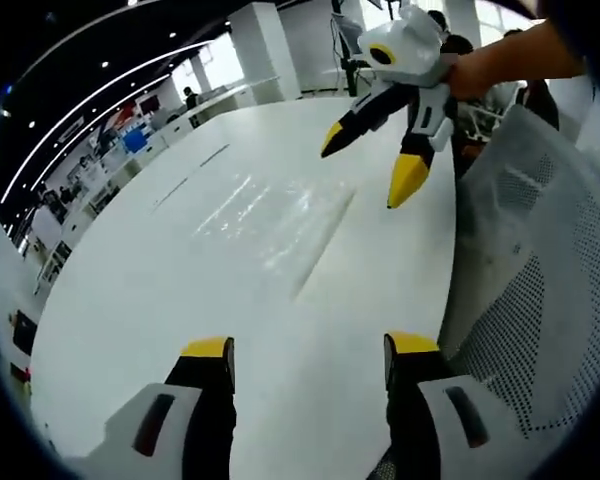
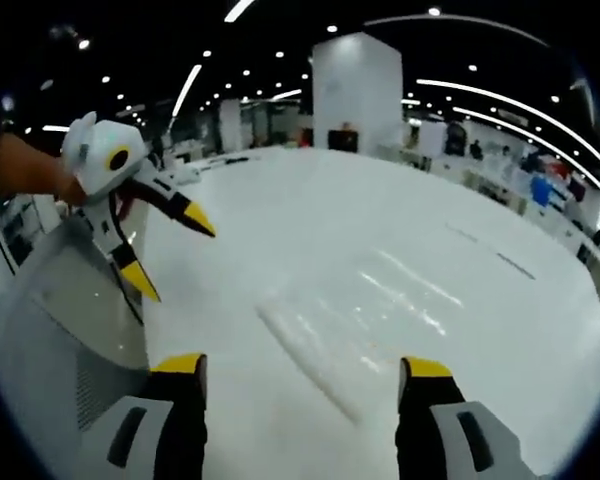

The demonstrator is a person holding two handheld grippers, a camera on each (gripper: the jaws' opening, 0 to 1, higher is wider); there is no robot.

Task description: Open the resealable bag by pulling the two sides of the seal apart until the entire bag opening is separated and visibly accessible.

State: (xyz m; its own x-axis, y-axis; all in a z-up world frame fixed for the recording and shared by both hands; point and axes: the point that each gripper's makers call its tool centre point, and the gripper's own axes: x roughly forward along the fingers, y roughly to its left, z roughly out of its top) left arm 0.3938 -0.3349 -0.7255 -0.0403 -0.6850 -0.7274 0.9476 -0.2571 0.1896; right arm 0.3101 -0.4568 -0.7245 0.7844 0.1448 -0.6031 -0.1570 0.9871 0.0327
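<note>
Nearest in the left gripper view, the left gripper [image 1: 308, 362] shows yellow-tipped black jaws spread wide w/ nothing between them, hovering over the glossy white table [image 1: 120, 300]. Just ahead of those tips lies the clear resealable plastic bag [image 1: 280, 222], flat on the tabletop, its long axis running away from the jaws and slanting up to the right; a straight ridge along its right edge is prob. the seal strip, though that's a judgement. Beyond the bag, the right gripper [image 1: 370, 166] hangs in the air, jaws apart and empty, held by a person's hand [image 1: 472, 75]. In the right gripper view the right gripper [image 2: 305, 368] is likewise splayed wide, and the bag [image 2: 365, 318] sits between and just past its tips, w/ the ridged edge running from near the jaws up-left; the left gripper [image 2: 173, 257] hovers to the left over the table edge, open. Both claws look about equally near, neither touching the bag; the next move likely needs each to drop onto opposite sides of the seal. The bag is hard to read: mostly glare and faint outline, so which end is the mouth, and whether it's sealed, can't be told. A grey mesh chair back [image 1: 540, 290] blocks the table's near edge. Far off are white pillars, desks, ceiling lights.
</note>
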